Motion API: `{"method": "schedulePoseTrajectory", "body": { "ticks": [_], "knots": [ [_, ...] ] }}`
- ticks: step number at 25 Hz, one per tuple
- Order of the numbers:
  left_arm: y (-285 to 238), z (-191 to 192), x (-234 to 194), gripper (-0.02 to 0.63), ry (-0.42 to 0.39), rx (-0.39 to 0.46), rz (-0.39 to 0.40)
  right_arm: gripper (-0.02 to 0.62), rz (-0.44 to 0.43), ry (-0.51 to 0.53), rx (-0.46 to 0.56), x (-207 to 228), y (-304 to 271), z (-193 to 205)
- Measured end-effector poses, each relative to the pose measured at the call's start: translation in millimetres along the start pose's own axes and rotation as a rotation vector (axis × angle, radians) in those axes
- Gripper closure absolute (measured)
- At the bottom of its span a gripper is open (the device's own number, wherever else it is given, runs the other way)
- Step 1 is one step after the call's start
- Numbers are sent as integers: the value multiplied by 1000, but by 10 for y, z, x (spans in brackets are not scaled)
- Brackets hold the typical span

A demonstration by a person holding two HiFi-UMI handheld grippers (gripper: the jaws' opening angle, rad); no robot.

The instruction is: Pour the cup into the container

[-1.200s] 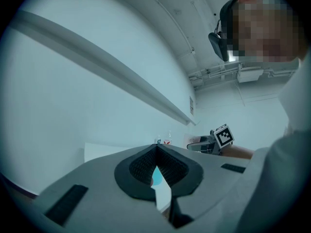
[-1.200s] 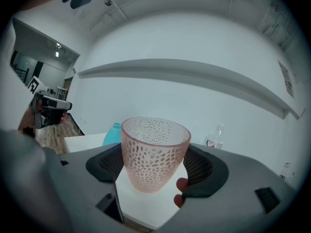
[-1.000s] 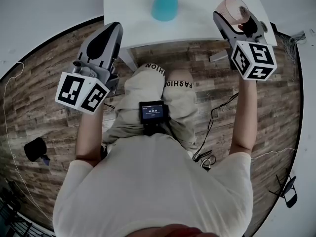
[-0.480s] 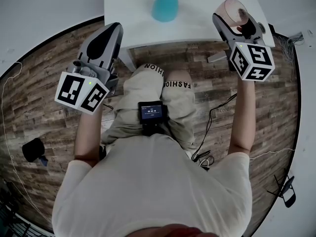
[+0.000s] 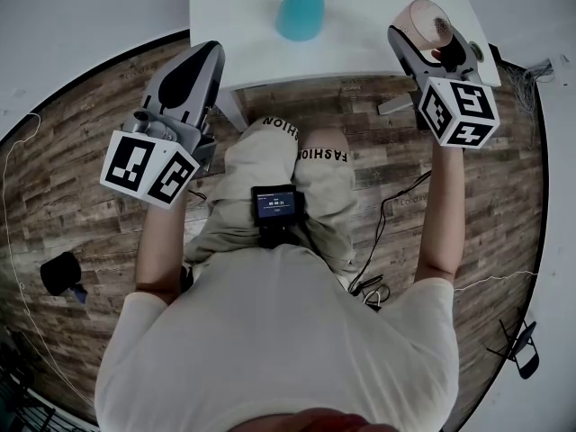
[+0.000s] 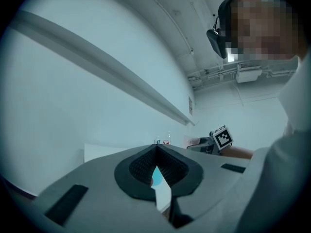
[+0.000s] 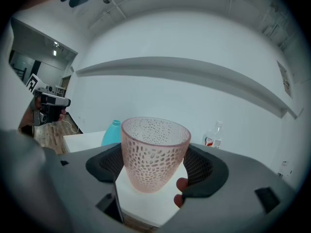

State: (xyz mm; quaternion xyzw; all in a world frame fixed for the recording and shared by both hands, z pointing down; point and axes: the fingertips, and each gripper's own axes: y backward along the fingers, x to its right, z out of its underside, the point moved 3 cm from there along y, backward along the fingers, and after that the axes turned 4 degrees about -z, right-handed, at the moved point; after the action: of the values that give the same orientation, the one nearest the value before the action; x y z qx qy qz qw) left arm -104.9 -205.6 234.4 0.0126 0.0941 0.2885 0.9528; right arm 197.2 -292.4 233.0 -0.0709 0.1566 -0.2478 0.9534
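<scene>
R gripper [image 7: 156,171]: fingers pinching pink dotted cup [image 7: 154,152], upright, above worktop's [image 5: 360,34] right end.
L gripper [image 6: 156,165]: fingers pressed together, nothing between, over wood floor [image 5: 72,169].
Container [image 5: 300,7]: teal, on worktop, well apart from cup.

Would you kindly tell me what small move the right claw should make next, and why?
Probably carry the cup left toward the container. The right claw is shut on the cup, upright near the right edge of the table, while the container stands apart to its left, so tipping now would likely miss.
</scene>
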Motion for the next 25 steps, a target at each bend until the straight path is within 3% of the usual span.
{"method": "schedulePoseTrajectory", "body": {
  "ticks": [25],
  "knots": [
    [-36, 49, 31, 595, -3, -29, 2, 216, 7, -7, -2, 35, 9, 84]
  ]
}}
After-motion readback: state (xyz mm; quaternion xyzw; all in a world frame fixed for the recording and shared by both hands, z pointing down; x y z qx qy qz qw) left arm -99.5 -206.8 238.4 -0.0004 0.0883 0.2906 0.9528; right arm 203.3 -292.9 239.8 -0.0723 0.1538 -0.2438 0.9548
